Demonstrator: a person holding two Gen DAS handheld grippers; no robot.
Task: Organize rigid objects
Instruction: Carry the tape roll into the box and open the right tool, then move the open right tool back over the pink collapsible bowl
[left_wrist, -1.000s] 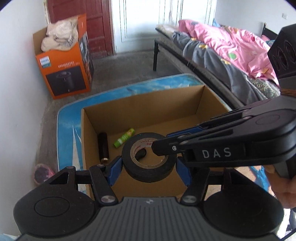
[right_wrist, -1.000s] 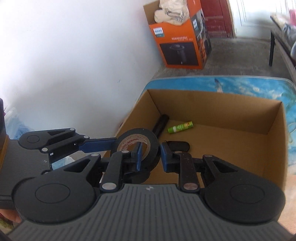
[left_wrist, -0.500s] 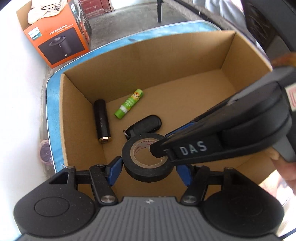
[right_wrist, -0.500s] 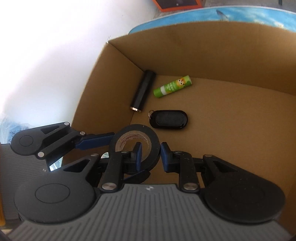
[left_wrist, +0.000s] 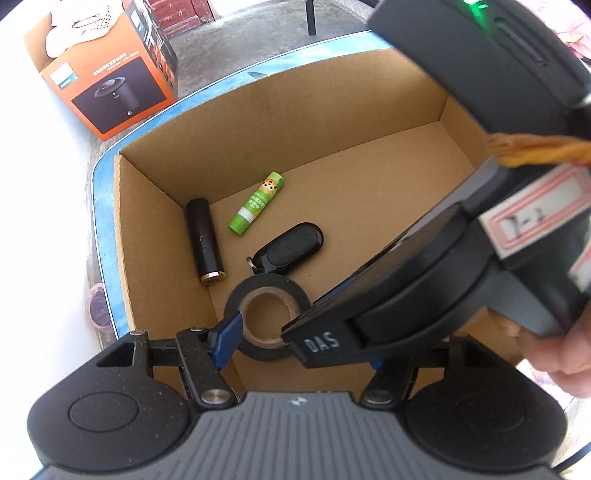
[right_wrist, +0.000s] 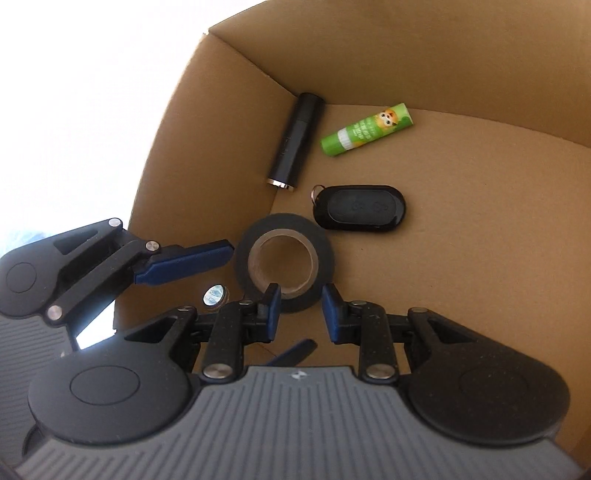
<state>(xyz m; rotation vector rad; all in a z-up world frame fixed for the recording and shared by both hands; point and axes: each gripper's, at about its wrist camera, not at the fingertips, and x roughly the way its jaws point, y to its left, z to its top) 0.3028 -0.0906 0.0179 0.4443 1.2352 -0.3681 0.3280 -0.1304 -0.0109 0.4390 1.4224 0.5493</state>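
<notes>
Both claws have dropped from above the rim down into the cardboard box (left_wrist: 258, 122), carrying the tape roll (left_wrist: 271, 282) with them, and the views now look steeply down at the box floor. The roll lies flat, on the floor or just above it; I cannot tell which. It sits near the box's left wall, just beside the key fob (right_wrist: 364, 208), with the black tube (right_wrist: 295, 144) and the green glue stick (right_wrist: 365, 129) further back. The box stands on the blue desk (left_wrist: 107, 206).

As a thing to handle, the roll looks light and stiff, a cardboard core under wound tape. Its matte sides should give the pads good friction. Pinching the ring wall or spanning the outer rim both look like sound holds.

The left claw (left_wrist: 301, 343) spans the roll from outside and its jaws are opening. In the right wrist view its far pad sits just beside the rim and does not press on it. The right claw (right_wrist: 301, 304) straddles the near wall, one pad in the hole and one outside. Whether it is clenched or has let go, I cannot tell. A hand (left_wrist: 554, 354) grips the right tool's handle.
</notes>
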